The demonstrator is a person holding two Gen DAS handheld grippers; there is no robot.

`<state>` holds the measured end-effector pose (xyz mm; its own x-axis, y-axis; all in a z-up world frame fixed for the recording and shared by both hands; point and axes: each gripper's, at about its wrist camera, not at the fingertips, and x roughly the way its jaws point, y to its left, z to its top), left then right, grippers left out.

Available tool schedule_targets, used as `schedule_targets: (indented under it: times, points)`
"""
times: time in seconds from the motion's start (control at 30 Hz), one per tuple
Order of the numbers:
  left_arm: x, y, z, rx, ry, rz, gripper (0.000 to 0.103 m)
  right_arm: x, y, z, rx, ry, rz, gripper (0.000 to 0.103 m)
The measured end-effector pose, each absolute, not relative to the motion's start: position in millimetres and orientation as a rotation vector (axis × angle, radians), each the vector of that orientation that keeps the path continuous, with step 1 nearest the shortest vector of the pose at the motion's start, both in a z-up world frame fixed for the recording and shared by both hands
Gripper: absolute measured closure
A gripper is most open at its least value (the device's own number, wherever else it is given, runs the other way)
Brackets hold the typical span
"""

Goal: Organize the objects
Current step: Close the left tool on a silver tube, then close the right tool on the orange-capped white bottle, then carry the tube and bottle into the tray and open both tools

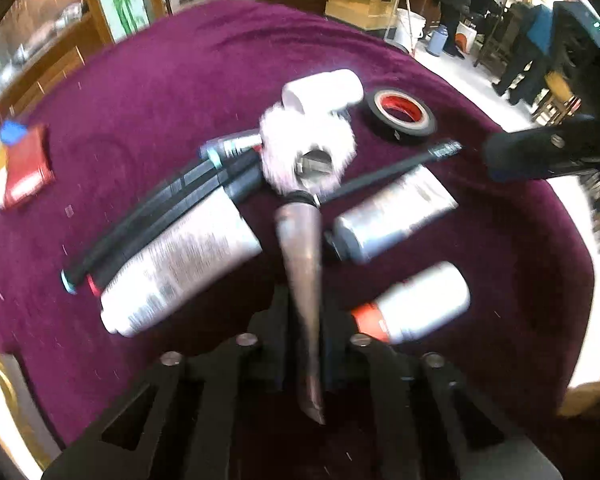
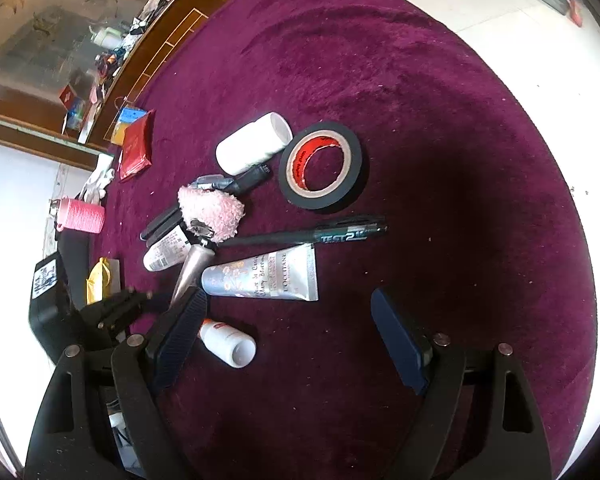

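In the left wrist view our left gripper (image 1: 306, 344) is clamped on the tapered metallic handle of a pink fluffy brush (image 1: 302, 248) at lower centre, its puff mid-frame above two silver tubes; a black tape roll (image 1: 400, 118) lies upper right on the maroon cloth (image 1: 140, 92). In the right wrist view our right gripper (image 2: 288, 344) stands with jaws wide apart and nothing between them at the bottom; the brush sits left of centre, beside the L'Occitane tube (image 2: 268, 276), a black pen (image 2: 312, 236) above it.

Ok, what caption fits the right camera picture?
Open right hand-held gripper above tape, pen and tube on purple cloth.
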<state>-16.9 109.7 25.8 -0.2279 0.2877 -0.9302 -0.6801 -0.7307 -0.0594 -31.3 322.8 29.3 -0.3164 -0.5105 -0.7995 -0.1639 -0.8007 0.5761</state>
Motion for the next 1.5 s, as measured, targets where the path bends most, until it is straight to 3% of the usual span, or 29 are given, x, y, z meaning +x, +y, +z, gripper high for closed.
schedule_targets:
  times: [0.17, 0.23, 0.3, 0.37, 0.43, 0.47, 0.5, 0.63, 0.93, 0.97, 1.0, 1.1, 1.17, 1.5]
  points:
    - [-19.1, 110.7, 27.7, -1.410, 0.437, 2.015, 0.091, -30.5, 313.6, 26.7, 1.687, -0.802, -2.197, 0.018]
    - [-25.4, 117.0, 27.1, -1.396, 0.425, 2.030, 0.081, -30.5, 309.8, 25.3, 1.696, -0.777, -2.192, 0.018]
    - [-28.1, 129.4, 23.7, -1.383, 0.432, 2.038, 0.061, -30.1, 305.8, 25.0, 1.701, -0.761, -2.189, 0.018]
    - [-25.8, 139.1, 22.8, -1.344, 0.489, 2.075, 0.058, -29.9, 301.7, 25.5, 1.704, -0.740, -2.187, 0.018]
    - [-26.7, 142.2, 21.2, -1.339, 0.485, 2.106, 0.059, -28.7, 298.2, 26.9, 1.704, -0.711, -2.197, 0.018]
    - [-28.3, 138.8, 20.2, -1.344, 0.468, 2.122, 0.069, -27.8, 295.6, 28.5, 1.705, -0.682, -2.206, 0.018]
    - [-28.3, 133.2, 21.2, -1.346, 0.462, 2.148, 0.087, -27.2, 294.0, 29.7, 1.705, -0.659, -2.213, 0.018]
    - [-31.8, 104.4, 22.6, -1.412, 0.297, 2.159, 0.087, -19.8, 278.2, 36.2, 1.693, -0.519, -2.249, 0.018]
    - [-9.2, 62.2, 39.7, -1.435, 0.028, 2.189, 0.087, -7.5, 201.3, 30.9, 1.662, 0.039, -2.312, 0.020]
    - [-8.3, 59.5, 40.0, -1.437, 0.010, 2.192, 0.087, -8.4, 195.2, 27.1, 1.673, 0.098, -2.318, 0.023]
    - [-6.9, 57.9, 39.9, -1.439, -0.007, 2.197, 0.087, -9.2, 190.6, 22.4, 1.688, 0.148, -2.321, 0.037]
    - [-3.9, 41.6, 42.7, -1.442, -0.067, 2.215, 0.087, -5.1, 182.2, 20.7, 1.687, 0.269, -2.358, 0.060]
    - [6.1, 24.5, 47.4, -1.443, -0.129, 2.226, 0.087, -4.3, 184.2, 22.7, 1.694, 0.238, -2.362, 0.078]
    - [29.4, -72.0, 74.8, -1.424, -0.399, 2.310, 0.087, -2.3, 187.3, 45.9, 1.684, -0.294, -2.278, 0.078]
